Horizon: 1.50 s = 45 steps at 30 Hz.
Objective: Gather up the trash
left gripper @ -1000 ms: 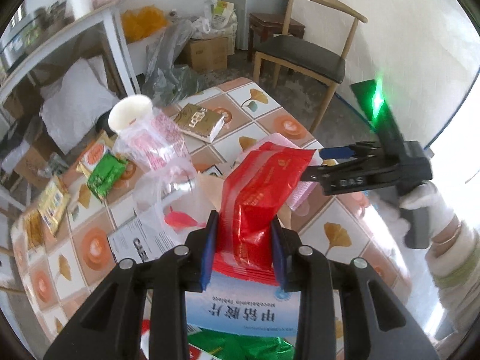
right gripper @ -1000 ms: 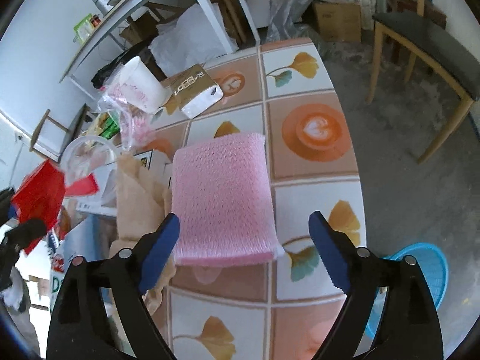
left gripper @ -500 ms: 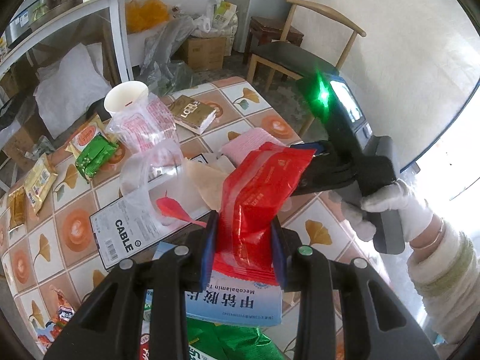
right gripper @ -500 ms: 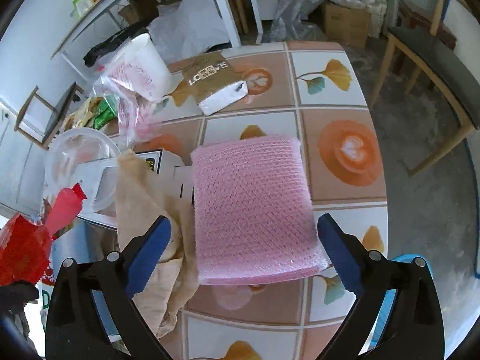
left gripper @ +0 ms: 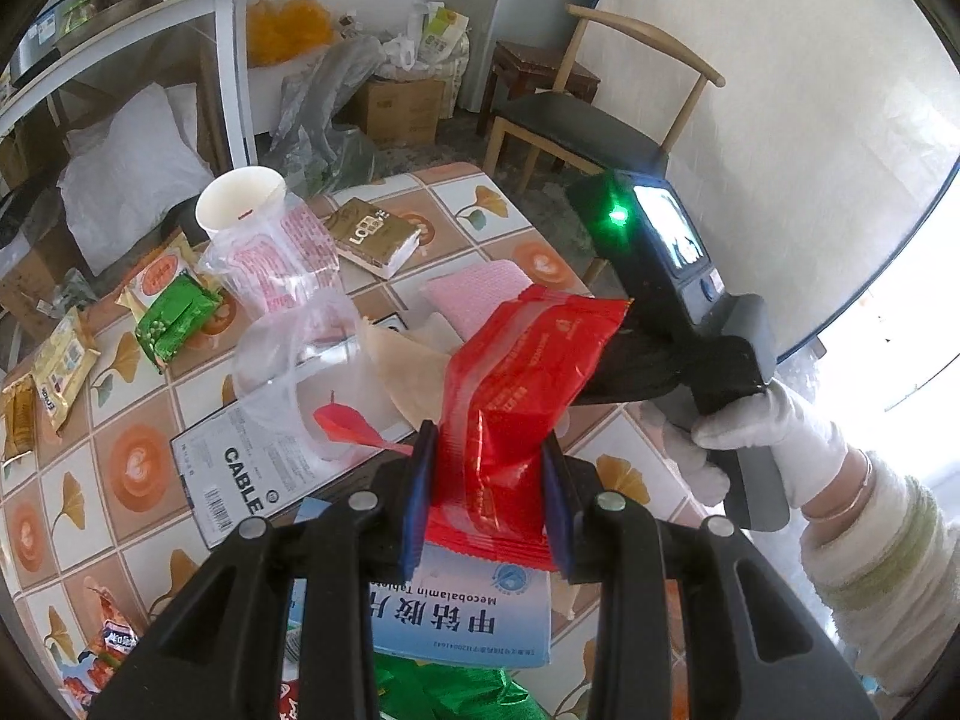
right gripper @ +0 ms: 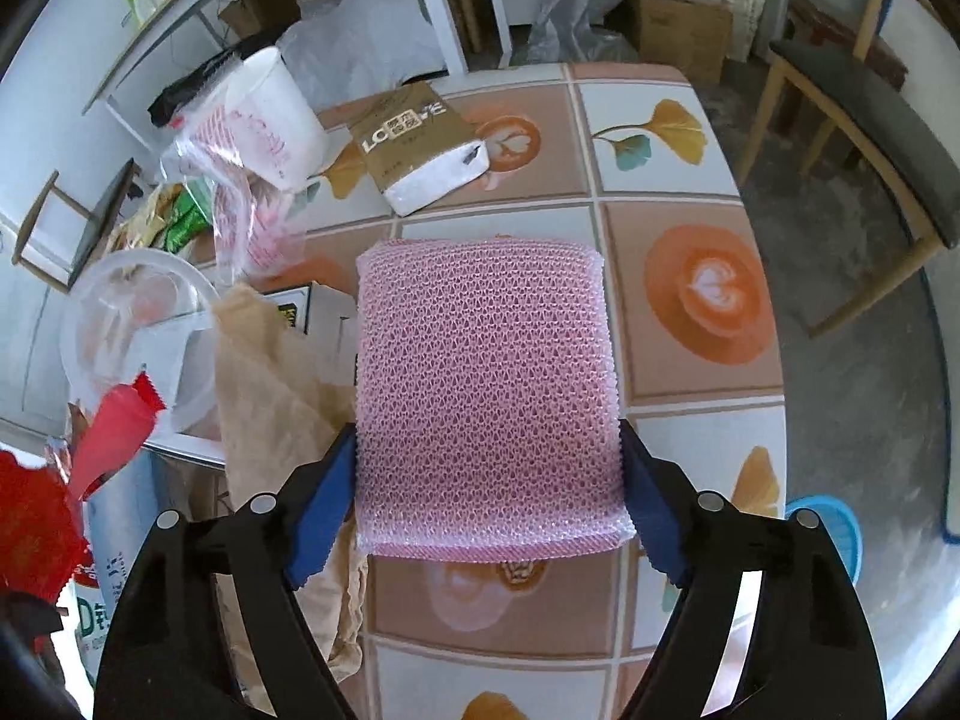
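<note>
Here, my left gripper (left gripper: 485, 498) is clamped on a red wrapper (left gripper: 519, 384) that rises toward 1 o'clock above a blue-and-white medicine box (left gripper: 462, 612), while my right gripper (right gripper: 489, 501) has both blue pads pressed against the near edges of a pink mesh foam pad (right gripper: 486, 396) lying on the tiled table (right gripper: 690, 192). Farther out in the right view, crumpled brown paper (right gripper: 270, 396) sits at 9 o'clock, a tissue pack (right gripper: 420, 144) at 12, and a white cup (right gripper: 276, 120) at 11.
</note>
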Tool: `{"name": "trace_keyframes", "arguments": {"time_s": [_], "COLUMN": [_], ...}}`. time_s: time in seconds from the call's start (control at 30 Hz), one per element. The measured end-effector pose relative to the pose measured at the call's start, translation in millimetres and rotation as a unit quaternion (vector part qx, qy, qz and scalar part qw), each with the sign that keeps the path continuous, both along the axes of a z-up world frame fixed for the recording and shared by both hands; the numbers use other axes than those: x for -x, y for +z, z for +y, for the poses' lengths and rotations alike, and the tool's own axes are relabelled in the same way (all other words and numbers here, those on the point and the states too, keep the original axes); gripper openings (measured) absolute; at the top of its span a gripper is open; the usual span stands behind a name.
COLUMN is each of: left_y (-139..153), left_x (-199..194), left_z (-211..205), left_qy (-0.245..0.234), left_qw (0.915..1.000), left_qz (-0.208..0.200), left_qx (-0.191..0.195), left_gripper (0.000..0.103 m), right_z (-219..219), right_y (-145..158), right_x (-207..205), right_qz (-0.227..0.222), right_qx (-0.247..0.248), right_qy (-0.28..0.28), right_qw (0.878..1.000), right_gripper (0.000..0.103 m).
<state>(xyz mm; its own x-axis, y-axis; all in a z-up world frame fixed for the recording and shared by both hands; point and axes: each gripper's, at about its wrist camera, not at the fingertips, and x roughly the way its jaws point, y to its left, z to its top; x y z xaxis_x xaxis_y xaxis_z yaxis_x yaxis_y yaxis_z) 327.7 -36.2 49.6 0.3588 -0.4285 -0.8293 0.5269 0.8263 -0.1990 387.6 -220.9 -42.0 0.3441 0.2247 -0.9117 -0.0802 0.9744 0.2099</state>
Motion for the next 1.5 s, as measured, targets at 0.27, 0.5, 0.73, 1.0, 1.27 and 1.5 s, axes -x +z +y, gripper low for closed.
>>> {"name": "trace_keyframes", "arguments": {"time_s": [0.27, 0.5, 0.73, 1.0, 1.27, 1.5], "left_y": [13.0, 28.7, 30.1, 24.0, 14.3, 1.2], "left_x": [13.9, 30.8, 47.4, 64.9, 77.2, 96.3], "left_z": [-0.4, -10.2, -27.4, -30.6, -27.2, -45.0], "left_qy": [0.004, 0.0, -0.009, -0.007, -0.008, -0.018], "left_qw": [0.9999, 0.9996, 0.9995, 0.9995, 0.9996, 0.9987], "left_qz": [-0.011, -0.023, -0.018, -0.009, 0.001, 0.021], "left_qx": [0.008, 0.018, 0.025, 0.029, 0.027, 0.042], "left_gripper": [0.031, 0.031, 0.031, 0.031, 0.031, 0.031], "right_z": [-39.0, -63.1, -80.6, -94.8, -125.8, -137.6], "right_y": [30.2, 61.2, 66.6, 41.7, 33.7, 14.6], "right_x": [29.8, 68.2, 99.4, 136.8, 175.3, 201.1], "right_qz": [-0.033, -0.068, -0.071, -0.047, -0.056, -0.061], "right_qx": [-0.048, -0.124, -0.226, -0.252, -0.305, -0.287], "right_qy": [-0.035, -0.048, -0.048, -0.068, -0.101, -0.137], "right_qw": [0.998, 0.989, 0.97, 0.964, 0.945, 0.946], "right_gripper": [0.076, 0.076, 0.077, 0.077, 0.077, 0.077]}}
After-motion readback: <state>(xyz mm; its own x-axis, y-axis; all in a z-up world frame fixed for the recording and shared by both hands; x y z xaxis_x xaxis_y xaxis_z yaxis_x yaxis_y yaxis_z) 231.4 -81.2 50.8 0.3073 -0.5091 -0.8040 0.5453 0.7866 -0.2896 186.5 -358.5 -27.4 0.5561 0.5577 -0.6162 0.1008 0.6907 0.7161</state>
